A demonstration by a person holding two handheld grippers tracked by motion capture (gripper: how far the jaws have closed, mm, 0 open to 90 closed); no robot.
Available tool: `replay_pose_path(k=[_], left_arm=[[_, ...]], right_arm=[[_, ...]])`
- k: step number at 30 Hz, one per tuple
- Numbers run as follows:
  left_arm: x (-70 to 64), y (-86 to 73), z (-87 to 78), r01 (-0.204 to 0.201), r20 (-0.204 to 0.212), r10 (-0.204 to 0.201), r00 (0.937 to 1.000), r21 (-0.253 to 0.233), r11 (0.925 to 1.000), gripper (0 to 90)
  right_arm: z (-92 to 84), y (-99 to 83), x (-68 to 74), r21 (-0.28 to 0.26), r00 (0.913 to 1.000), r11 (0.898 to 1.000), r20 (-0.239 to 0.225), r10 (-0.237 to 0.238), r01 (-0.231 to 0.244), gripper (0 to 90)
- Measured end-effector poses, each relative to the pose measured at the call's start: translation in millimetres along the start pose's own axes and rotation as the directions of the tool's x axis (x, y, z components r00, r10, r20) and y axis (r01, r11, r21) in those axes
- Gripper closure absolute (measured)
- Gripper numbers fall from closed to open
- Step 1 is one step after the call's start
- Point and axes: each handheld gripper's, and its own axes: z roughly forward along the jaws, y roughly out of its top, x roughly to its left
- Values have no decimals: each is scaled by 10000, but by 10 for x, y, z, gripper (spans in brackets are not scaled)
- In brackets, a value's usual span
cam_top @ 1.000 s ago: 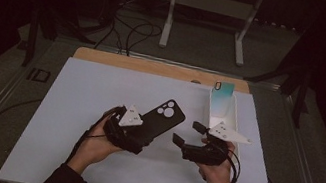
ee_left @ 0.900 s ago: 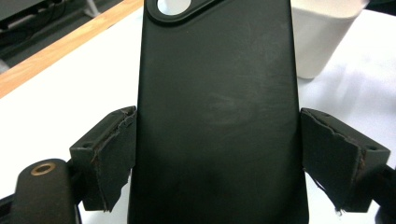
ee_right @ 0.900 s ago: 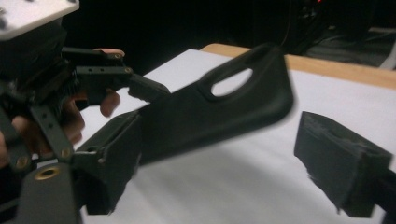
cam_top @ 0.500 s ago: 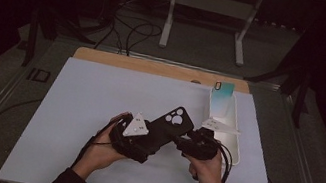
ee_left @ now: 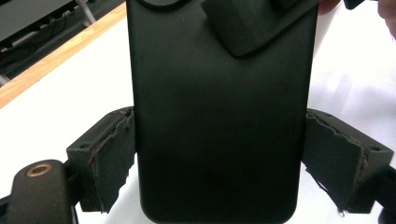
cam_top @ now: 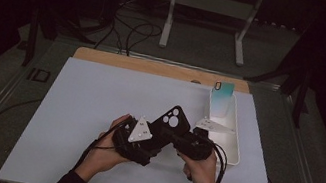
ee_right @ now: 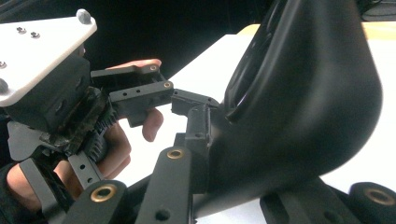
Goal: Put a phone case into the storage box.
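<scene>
Phone case [cam_top: 171, 123]: matte black, camera cutouts at its far end, long axis angled away rightward. My left gripper [cam_top: 152, 143] clamps its sides; my right gripper [cam_top: 181, 143] grips one edge.

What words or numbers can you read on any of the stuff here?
None can be read.
Black phone case: plain back in the left gripper view, no words or logo.
Teal phone case in the white tray: no print legible; too small to tell.
Grey plate on the left claw: only tiny dark dots, too small to read.
White plate in the right gripper view: only screws.
</scene>
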Motion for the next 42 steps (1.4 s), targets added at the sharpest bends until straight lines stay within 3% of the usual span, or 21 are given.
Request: replay_pose_path(k=[12, 14, 19, 25, 31, 34, 37, 42], left_arm=[[8, -8, 32, 121, -192, -118, 9997, 142, 9998, 133], [15, -15, 23, 171, -98, -170, 9998, 85, 9998, 172], [58, -44, 5, 351, 290, -352, 9990, 67, 9994, 168], [163, -83, -51, 858, 991, -842, 9915, -121, 9962, 159], [239, -138, -79, 1346, 1797, -1281, 9754, -243, 9906, 187], [236, -155, -80, 1393, 2401, -1275, 9623, -327, 9897, 253], [217, -157, -79, 1291, 2997, -1107, 9476, -420, 9907, 306], [232, -173, -88, 1295, 3389, -1085, 9345, -400, 9908, 398]], right_arm=[[41, 13, 43, 87, 10000, 9999, 38, 91, -92, 850], [41, 20, 58, 130, 9997, 9999, 200, -110, 108, 855], [23, 22, 61, 157, 9998, 9996, -9, -222, 223, 858], [-31, 25, 47, 120, 9987, 9990, -268, -439, 442, 857], [-103, 21, 38, -9, 9946, 9978, -801, -665, 666, 857], [-129, 24, 53, -69, 9841, 9960, -1538, -891, 891, 856], [-131, 28, 81, -3, 9759, 9930, -1847, -1163, 1182, 856], [-127, 33, 86, 34, 9691, 9901, -2054, -1369, 1406, 856]])
